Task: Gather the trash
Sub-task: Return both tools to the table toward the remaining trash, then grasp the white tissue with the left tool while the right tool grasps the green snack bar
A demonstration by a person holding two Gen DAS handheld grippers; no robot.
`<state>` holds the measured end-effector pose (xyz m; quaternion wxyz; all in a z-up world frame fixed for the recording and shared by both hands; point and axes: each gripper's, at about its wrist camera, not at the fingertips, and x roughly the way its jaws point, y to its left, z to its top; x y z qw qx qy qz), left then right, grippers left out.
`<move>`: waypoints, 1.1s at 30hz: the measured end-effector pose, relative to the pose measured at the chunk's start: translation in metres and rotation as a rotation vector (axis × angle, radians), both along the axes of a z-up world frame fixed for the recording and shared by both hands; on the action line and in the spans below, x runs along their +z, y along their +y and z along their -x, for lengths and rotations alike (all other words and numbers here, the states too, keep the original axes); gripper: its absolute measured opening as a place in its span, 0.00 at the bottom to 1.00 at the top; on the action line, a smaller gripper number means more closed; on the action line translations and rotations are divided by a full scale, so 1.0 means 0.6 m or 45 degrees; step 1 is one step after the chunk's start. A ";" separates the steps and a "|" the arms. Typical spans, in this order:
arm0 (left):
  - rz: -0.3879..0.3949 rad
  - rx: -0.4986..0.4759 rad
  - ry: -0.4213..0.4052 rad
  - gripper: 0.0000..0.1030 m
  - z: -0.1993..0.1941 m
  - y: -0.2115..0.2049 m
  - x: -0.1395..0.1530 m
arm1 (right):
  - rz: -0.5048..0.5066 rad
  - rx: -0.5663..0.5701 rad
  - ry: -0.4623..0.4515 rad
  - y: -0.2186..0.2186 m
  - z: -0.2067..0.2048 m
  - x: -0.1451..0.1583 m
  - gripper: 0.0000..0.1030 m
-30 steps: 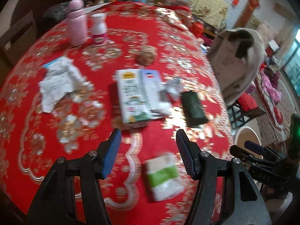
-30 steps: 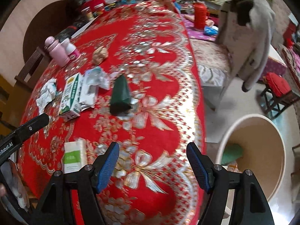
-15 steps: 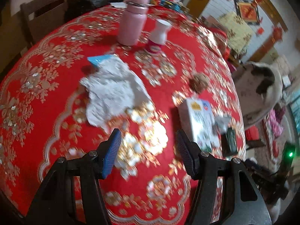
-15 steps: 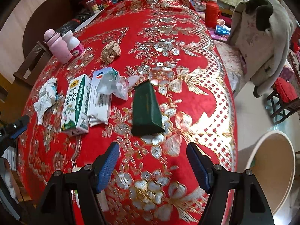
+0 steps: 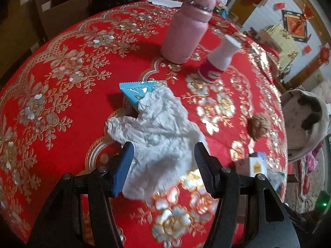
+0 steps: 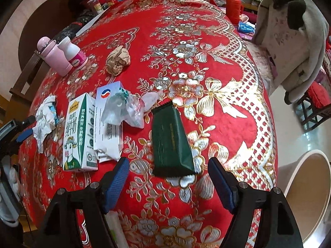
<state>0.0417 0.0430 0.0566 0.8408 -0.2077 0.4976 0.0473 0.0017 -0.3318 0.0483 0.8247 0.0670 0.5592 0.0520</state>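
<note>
**Both grippers closed in on separate pieces of trash**

Since the earlier frames, the left gripper (image 5: 163, 157) has advanced from open tablecloth to the crumpled white tissue (image 5: 159, 132), whose near edge now lies between its spread blue-padded fingers (image 5: 124, 165); no clamping is visible. The right gripper (image 6: 168, 173) has likewise drawn closer to the dark green wrapper (image 6: 170, 139), a flat, matte, rectangular packet with serrated ends, whose near end now sits between the fingertips, jaws wide apart.

Left wrist view: the tissue is soft, wrinkled and irregular, partly covering a glossy light-blue packet (image 5: 136, 90) with a crimped edge. Beyond stand a smooth pink flask (image 5: 186, 24) and a small white bottle (image 5: 219, 60) with a magenta label. A brown crumpled paper ball (image 5: 258, 128) lies to the right.

Right wrist view: left of the green wrapper lie a green-and-white milk carton (image 6: 78, 134) on its side, a flat white box (image 6: 107, 128) beside it, and a crinkled clear plastic bag (image 6: 126, 107) resting partly on the box. All rest on the red tablecloth (image 6: 206, 41), embroidered with gold and silver flowers. A beige round bin (image 6: 310, 186) stands on the floor off the table's right edge.
</note>
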 end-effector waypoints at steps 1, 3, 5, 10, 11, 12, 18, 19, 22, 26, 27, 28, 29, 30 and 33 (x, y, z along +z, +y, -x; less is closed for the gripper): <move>-0.012 -0.003 0.017 0.58 -0.006 0.000 -0.007 | 0.008 0.001 0.004 0.001 -0.005 -0.002 0.74; -0.034 -0.010 0.036 0.58 -0.016 -0.003 -0.016 | 0.013 0.003 0.010 0.001 -0.013 -0.005 0.74; -0.066 -0.020 0.043 0.58 -0.021 -0.008 -0.021 | 0.021 0.003 0.019 0.000 -0.023 -0.010 0.74; -0.068 -0.053 0.026 0.33 -0.016 -0.013 -0.025 | 0.042 0.017 0.043 0.004 -0.044 -0.025 0.74; -0.055 -0.060 0.027 0.25 -0.014 -0.012 -0.025 | 0.046 0.022 0.045 0.005 -0.047 -0.028 0.74; -0.043 -0.063 0.020 0.17 -0.010 -0.010 -0.022 | 0.049 0.026 0.046 0.006 -0.050 -0.031 0.74; 0.019 -0.112 -0.052 0.09 0.031 -0.013 0.021 | 0.060 0.031 0.014 0.003 -0.050 -0.028 0.42; 0.018 -0.120 -0.062 0.09 0.036 -0.015 0.027 | 0.041 0.030 0.014 0.000 -0.049 -0.027 0.38; 0.029 -0.152 -0.083 0.09 0.054 -0.025 0.048 | -0.021 0.025 0.016 -0.010 -0.042 -0.025 0.32; 0.038 -0.197 -0.114 0.08 0.074 -0.046 0.071 | -0.073 0.030 -0.023 -0.018 -0.021 -0.006 0.29; 0.037 -0.208 -0.120 0.08 0.078 -0.052 0.075 | -0.082 0.031 -0.030 -0.018 -0.017 -0.002 0.29; 0.037 -0.222 -0.127 0.08 0.082 -0.059 0.079 | -0.094 0.032 -0.040 -0.019 -0.011 0.004 0.29; 0.038 -0.239 -0.135 0.08 0.085 -0.068 0.084 | -0.104 0.033 -0.047 -0.019 -0.006 0.008 0.29; 0.038 -0.259 -0.144 0.08 0.088 -0.078 0.090 | -0.113 0.035 -0.055 -0.020 -0.001 0.013 0.29; 0.038 -0.303 -0.159 0.08 0.095 -0.103 0.099 | -0.131 0.037 -0.074 -0.020 0.013 0.025 0.29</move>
